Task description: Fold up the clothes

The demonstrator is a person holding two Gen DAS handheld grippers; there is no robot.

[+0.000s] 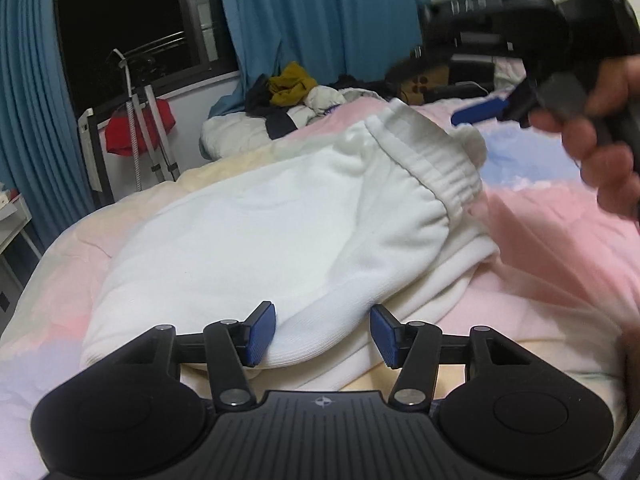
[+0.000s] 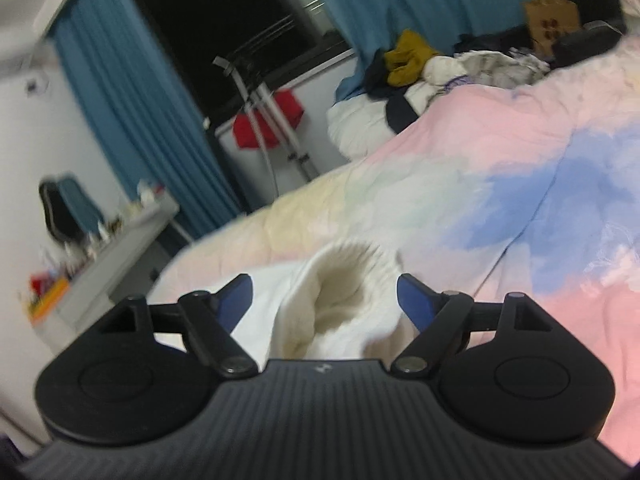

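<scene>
White fleece trousers (image 1: 280, 220) lie folded on a pastel bed cover (image 1: 560, 240), with the elastic waistband (image 1: 432, 168) at the far right. My left gripper (image 1: 322, 334) is open, its blue pads either side of the garment's ribbed near edge. My right gripper (image 2: 324, 300) is open and blurred, above the waistband opening (image 2: 344, 280). It also shows in the left wrist view (image 1: 480, 110), held in a hand at the upper right.
A pile of clothes (image 1: 296, 96) with a mustard garment lies at the far end of the bed. A drying rack with a red cloth (image 1: 136, 128) stands by the dark window and blue curtains. A white desk (image 2: 100, 248) stands to the left.
</scene>
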